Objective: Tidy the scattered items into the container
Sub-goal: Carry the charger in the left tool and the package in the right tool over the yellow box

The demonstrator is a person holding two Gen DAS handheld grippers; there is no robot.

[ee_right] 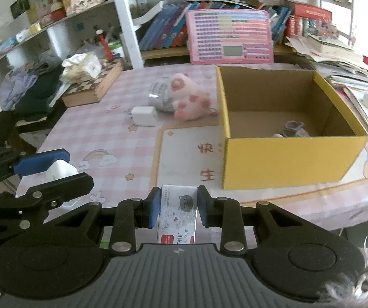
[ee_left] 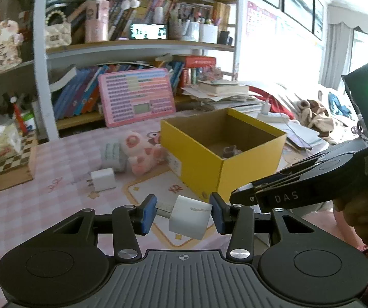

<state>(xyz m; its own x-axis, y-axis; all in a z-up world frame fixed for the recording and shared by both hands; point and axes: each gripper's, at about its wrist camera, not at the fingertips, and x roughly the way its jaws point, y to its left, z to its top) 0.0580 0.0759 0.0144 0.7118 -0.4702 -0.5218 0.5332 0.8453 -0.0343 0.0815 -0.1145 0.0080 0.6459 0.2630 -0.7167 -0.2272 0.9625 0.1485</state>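
Left gripper (ee_left: 183,211) clamped on a white plug (ee_left: 190,217), tilted, above the checked tablecloth (ee_left: 55,179). Farther back, another white charger (ee_left: 103,179), a grey roll (ee_left: 113,156), a pink plush toy (ee_left: 142,151). Right gripper (ee_right: 178,205) pinching a small staple box (ee_right: 178,217). Rightmost, yellow box (ee_right: 294,154), holding something small, perhaps a toy.

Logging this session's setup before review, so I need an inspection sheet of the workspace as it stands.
Surface: pink checked tablecloth.
Job's things: yellow box open, small item inside; white charger, grey roll and pink plush on the cloth.
Clutter: chessboard box, pink learning tablet.
Grippers: left gripper around a white cube; right gripper shut on staples box.
Cables: nothing seen.
Surroundings: crowded bookshelves.
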